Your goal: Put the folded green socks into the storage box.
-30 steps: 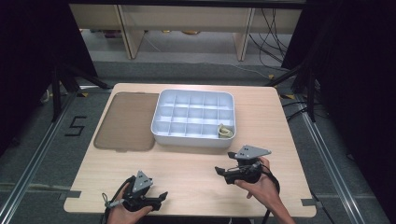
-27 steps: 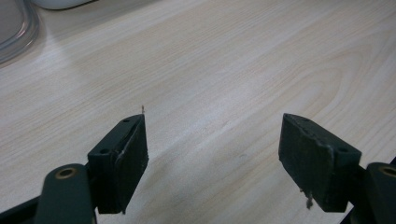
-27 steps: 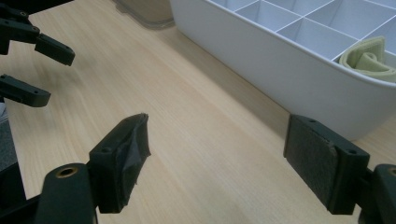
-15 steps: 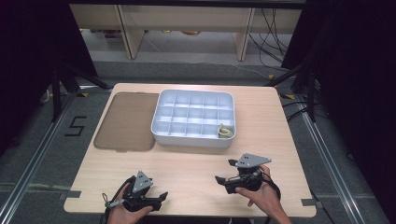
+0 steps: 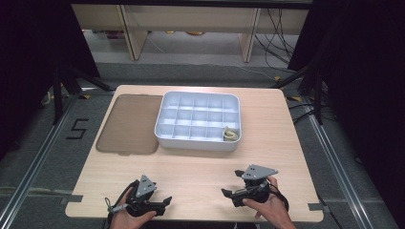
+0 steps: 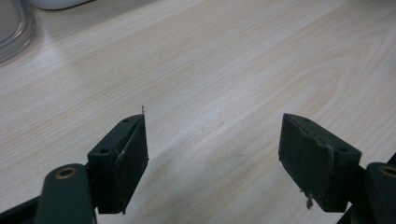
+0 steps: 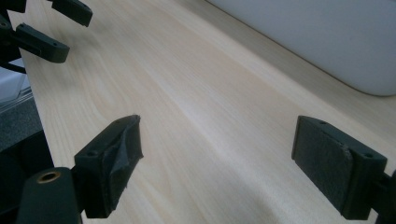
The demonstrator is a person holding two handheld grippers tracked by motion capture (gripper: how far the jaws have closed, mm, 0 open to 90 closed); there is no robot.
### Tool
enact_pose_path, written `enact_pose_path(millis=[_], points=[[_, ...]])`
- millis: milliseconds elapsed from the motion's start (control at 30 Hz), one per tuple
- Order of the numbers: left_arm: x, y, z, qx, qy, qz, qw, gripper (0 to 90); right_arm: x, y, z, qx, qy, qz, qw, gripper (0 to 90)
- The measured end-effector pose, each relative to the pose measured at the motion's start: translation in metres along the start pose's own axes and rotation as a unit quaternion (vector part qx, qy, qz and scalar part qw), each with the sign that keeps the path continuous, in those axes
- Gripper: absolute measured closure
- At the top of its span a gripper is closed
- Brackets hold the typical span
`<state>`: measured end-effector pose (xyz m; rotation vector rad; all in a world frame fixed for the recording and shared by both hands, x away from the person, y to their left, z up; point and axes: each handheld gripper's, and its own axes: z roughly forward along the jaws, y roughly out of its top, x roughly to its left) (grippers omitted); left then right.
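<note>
Two tools, our left tool [image 5: 162,202] and right tool [image 5: 229,194], rest near the counter's [image 5: 200,167] front edge, jaws apart and empty, the right's just widened; ahead, bare wood, then the white tray [image 5: 198,121] holding a pale coil [image 5: 231,134]

My high view looks forward and down from above the near edge, taking in the whole table [image 5: 191,179] from well off. My left gripper view rides close over the wood, facing toward the far-left lid [image 6: 16,28], I think, since only its rim shows. My right gripper view sits low too, looking along the compartment box [image 7: 327,42] wall toward the left gripper [image 7: 39,28]; both share bare tabletop.
</note>
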<state>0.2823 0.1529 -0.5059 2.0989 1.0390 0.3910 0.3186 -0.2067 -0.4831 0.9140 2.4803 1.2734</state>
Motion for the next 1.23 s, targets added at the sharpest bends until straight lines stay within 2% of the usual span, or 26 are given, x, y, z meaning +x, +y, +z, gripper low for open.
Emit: enact_pose_path(millis=[100,200,267,300,367,433,467,700,933,1000,1033,1233], points=[[0.0,0.0,0.0,0.0,0.001,0.001,1.0,23.7,0.001,-0.003,-0.001,0.004,-0.003,0.005,1.0,16.5],[0.0,0.0,0.0,0.0,0.002,0.001,1.0,23.6,0.002,-0.009,0.0,0.011,-0.001,-0.004,0.9999,16.2],[0.0,0.0,0.0,0.001,0.003,0.001,1.0,23.6,0.004,-0.011,-0.001,0.015,-0.003,0.009,0.9998,16.2],[-0.001,0.0,0.0,0.0,0.002,0.001,1.0,23.6,0.003,-0.012,-0.001,0.015,-0.004,0.0,0.9999,16.2],[-0.001,0.0,0.0,0.001,0.004,0.002,1.0,23.7,0.005,-0.016,-0.001,0.023,-0.003,0.008,0.9997,16.2],[-0.001,0.0,0.0,0.001,0.004,0.002,1.0,23.7,0.006,-0.018,-0.001,0.024,-0.007,-0.002,0.9997,16.2],[-0.001,0.0,0.0,0.001,0.004,0.002,1.0,23.7,0.007,-0.019,-0.001,0.026,-0.007,0.003,0.9996,16.2],[-0.001,0.0,0.001,0.002,0.001,0.004,1.0,23.6,0.01,-0.024,-0.003,0.028,-0.006,-0.007,0.9996,16.2],[-0.001,0.0,0.0,0.006,0.0,0.012,0.9999,23.6,0.01,-0.025,-0.004,0.026,-0.008,0.001,0.9996,16.2],[0.0,0.0,0.0,0.006,-0.003,0.015,0.9999,23.6,0.01,-0.025,-0.003,0.027,-0.001,-0.001,0.9996,16.2],[-0.001,0.0,0.001,0.003,0.001,0.009,1.0,23.6,0.01,-0.025,-0.003,0.029,0.004,0.001,0.9996,16.2],[0.0,0.0,0.0,0.005,-0.002,0.015,0.9999,23.6,0.008,-0.025,-0.004,0.028,-0.005,0.003,0.9996,16.2]])
